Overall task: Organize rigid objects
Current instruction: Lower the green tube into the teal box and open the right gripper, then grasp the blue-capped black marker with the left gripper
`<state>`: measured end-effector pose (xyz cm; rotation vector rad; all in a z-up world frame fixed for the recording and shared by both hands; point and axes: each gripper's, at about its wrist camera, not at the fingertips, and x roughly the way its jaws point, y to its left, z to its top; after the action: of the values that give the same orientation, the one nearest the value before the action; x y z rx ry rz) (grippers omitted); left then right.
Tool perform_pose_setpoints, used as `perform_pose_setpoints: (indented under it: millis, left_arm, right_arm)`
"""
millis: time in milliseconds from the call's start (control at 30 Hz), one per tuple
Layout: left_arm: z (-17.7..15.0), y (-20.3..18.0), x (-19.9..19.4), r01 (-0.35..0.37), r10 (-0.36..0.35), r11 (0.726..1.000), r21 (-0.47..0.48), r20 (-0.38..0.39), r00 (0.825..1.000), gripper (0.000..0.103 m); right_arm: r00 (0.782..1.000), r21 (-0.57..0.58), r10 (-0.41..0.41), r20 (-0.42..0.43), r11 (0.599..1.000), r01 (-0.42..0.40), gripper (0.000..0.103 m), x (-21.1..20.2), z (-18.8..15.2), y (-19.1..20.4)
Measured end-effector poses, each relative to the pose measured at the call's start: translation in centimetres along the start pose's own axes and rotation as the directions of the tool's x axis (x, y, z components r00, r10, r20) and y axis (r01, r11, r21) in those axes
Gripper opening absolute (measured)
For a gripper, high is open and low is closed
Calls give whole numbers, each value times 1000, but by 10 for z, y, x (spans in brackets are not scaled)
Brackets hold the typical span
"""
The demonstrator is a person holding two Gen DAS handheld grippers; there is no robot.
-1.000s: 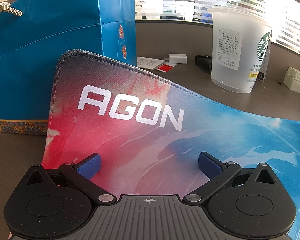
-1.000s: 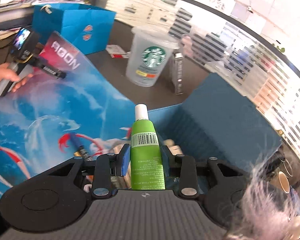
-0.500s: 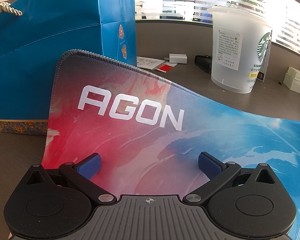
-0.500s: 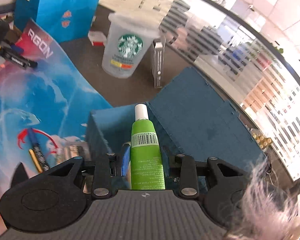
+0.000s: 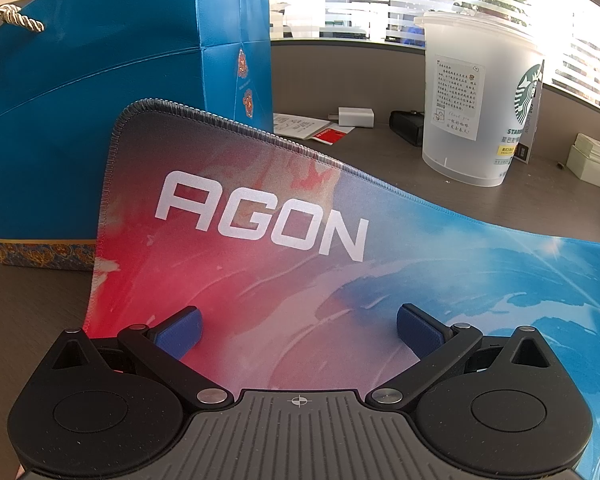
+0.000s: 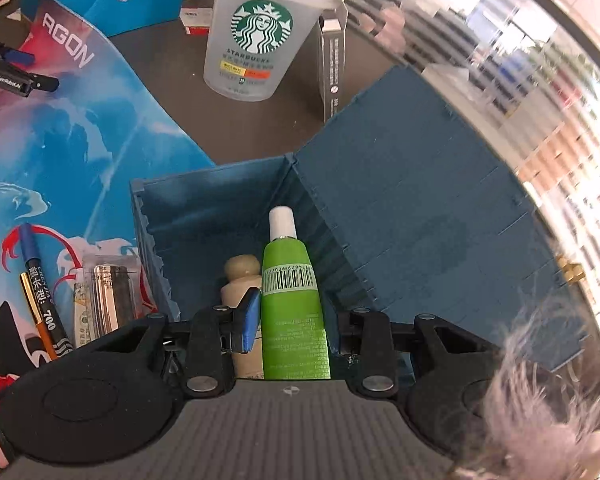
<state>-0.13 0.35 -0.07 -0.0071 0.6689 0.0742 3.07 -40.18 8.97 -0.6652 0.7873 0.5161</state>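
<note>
My right gripper (image 6: 290, 312) is shut on a green tube (image 6: 294, 304) with a white cap and a barcode, held over the open dark blue box (image 6: 204, 216). A beige bottle (image 6: 242, 280) lies inside the box, just left of the tube. The box lid (image 6: 420, 216) stands open to the right. My left gripper (image 5: 298, 330) is open with nothing between its blue pads, low over the red and blue AGON mat (image 5: 260, 240). Two pens (image 6: 40, 296) and a blister pack (image 6: 108, 296) lie on the mat left of the box.
A tall blue gift bag (image 5: 100, 100) stands behind the mat's raised corner. A frosted Starbucks cup (image 6: 256, 32) and a slim dark carton (image 6: 332, 60) stand behind the box. A white charger (image 5: 356, 117), leaflets and small white boxes (image 5: 592, 160) lie on the brown desk.
My right gripper carried the green tube rightward and down, from over the mat to above the open box; the beige bottle inside has come into view. The left gripper has not moved.
</note>
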Motion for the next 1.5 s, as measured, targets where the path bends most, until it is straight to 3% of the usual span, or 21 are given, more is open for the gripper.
perform_pose_setpoints:
  millis: [400,500,600,700,767,867,933,1000,1100,1233,1300,1400,1433,1500]
  left_arm:
    - [0,0,0,-1,1,1000,-1,0,1000,103]
    - [0,0,0,0,0,1000,-1,0,1000,103]
    - [-1,-1,-5,49,-49,999,1,23,999,103]
    - [-5,-16,-26,119,-126,991,58,117,985,103]
    - [-10,-35,-46,173,-200,973,154,180,963,103]
    - [-20,-68,-76,293,-368,904,311,220,904,103]
    - [-25,-92,-87,366,-464,840,401,179,868,103]
    - [-31,-117,-91,402,-512,781,478,122,850,103]
    - [-40,-147,-93,397,-541,704,589,83,837,103]
    - [-46,-167,-84,345,-536,623,702,62,842,103]
    - [-45,-168,-83,389,-580,557,733,9,814,103]
    - [-44,-164,-81,495,-677,429,755,-94,730,103]
    - [-44,-165,-79,507,-684,404,761,-117,720,103]
    - [-47,-170,-76,501,-667,377,779,-146,730,103]
  right_arm:
    - [1000,96,24,5,995,-24,31,8,-7,-13]
    - [999,113,-23,40,993,18,36,2,-8,-11]
    - [992,158,-51,114,987,32,37,-15,-11,-8]
    - [969,205,-106,221,977,60,54,-40,-20,3]
    - [945,240,-122,305,970,48,65,-59,-33,16]
    - [924,295,-106,367,956,-7,65,-74,-56,34]
    - [913,335,-101,395,941,-41,65,-79,-73,46]
    - [907,387,-110,408,920,-62,65,-81,-93,57]
    - [898,463,-110,425,880,-111,65,-78,-119,68]
    - [885,533,-107,452,828,-172,68,-78,-150,83]
    - [879,551,-108,465,812,-192,71,-77,-160,90]
    - [864,569,-111,491,792,-221,74,-80,-174,96]
    - [861,575,-106,497,784,-234,74,-79,-177,98]
    - [859,589,-110,499,771,-243,74,-79,-182,100]
